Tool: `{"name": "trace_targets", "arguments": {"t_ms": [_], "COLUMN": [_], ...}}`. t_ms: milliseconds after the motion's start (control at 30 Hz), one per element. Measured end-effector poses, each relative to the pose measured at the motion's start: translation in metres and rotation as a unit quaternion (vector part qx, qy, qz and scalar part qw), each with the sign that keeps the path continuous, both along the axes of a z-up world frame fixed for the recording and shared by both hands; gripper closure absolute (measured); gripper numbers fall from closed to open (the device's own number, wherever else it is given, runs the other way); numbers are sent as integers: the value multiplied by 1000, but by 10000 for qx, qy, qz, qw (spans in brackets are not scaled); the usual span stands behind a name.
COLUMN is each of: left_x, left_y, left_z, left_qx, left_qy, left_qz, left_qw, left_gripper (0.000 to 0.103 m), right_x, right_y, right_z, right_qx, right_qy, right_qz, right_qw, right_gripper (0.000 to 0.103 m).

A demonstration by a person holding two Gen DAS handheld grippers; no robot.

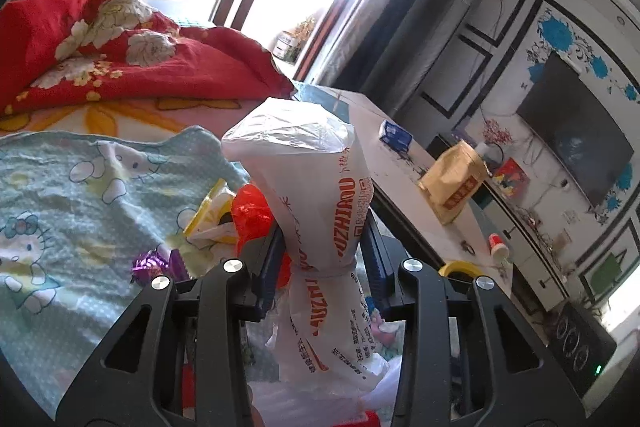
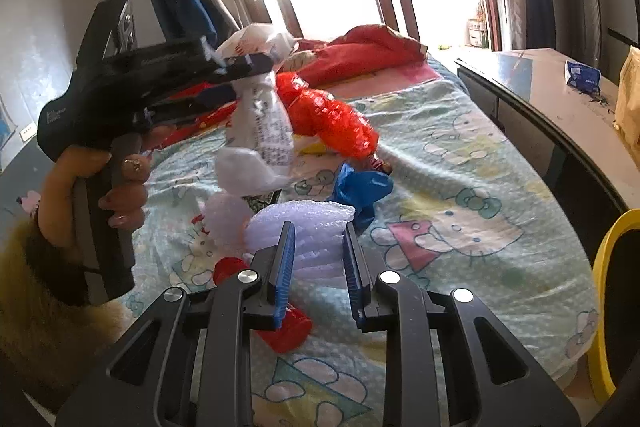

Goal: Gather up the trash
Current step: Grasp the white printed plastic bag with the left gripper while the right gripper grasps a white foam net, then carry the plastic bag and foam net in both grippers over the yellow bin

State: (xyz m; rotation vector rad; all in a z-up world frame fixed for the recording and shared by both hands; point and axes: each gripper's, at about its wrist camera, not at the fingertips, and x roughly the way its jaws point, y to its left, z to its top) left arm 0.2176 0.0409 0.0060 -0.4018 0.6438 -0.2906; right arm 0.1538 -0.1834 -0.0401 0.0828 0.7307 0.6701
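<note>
The left gripper (image 1: 322, 251) was clamped on a white printed plastic bag (image 1: 320, 187), lifted clear above the bed (image 2: 460, 187). The right gripper (image 2: 319, 247) stood partly spread around white foam wrap (image 2: 308, 227), contact unclear. A red bag (image 2: 332, 119) and a blue bag (image 2: 360, 187) lay beyond; a red cup (image 2: 290, 331) lay nearer.

Both wrist views share bed (image 2: 460, 163).

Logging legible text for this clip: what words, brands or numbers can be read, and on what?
"UZHIAOU", partly cut off, in orange: white plastic bag in the left hand-held gripper.
Small black print on that bag: too small.
Red label on the tan pouch: blurred.
Blue packet: unreadable.
</note>
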Motion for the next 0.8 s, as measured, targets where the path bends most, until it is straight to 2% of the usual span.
{"name": "trace_targets", "arguments": {"t_ms": [233, 500, 567, 633, 800], "left_x": [-12, -24, -27, -31, -33], "left_y": [5, 10, 9, 7, -6], "left_z": [-12, -26, -31, -33, -39], "left_qx": [251, 590, 542, 464, 368], "left_qy": [155, 375, 532, 565, 683], "left_qz": [-58, 108, 104, 37, -123], "left_qw": [9995, 9975, 9971, 9973, 9969], "left_gripper": [72, 68, 67, 63, 59], "right_x": [1, -5, -6, -8, -14], "right_y": [-16, -27, -31, -34, -47], "right_z": [8, 16, 20, 23, 33], "right_qx": [56, 93, 113, 125, 134], "right_qy": [-49, -148, -188, -215, -359], "right_qz": [-163, -279, -315, -329, -414], "right_qw": [9998, 9995, 9993, 9991, 9984], "right_gripper": [80, 83, 84, 84, 85]}}
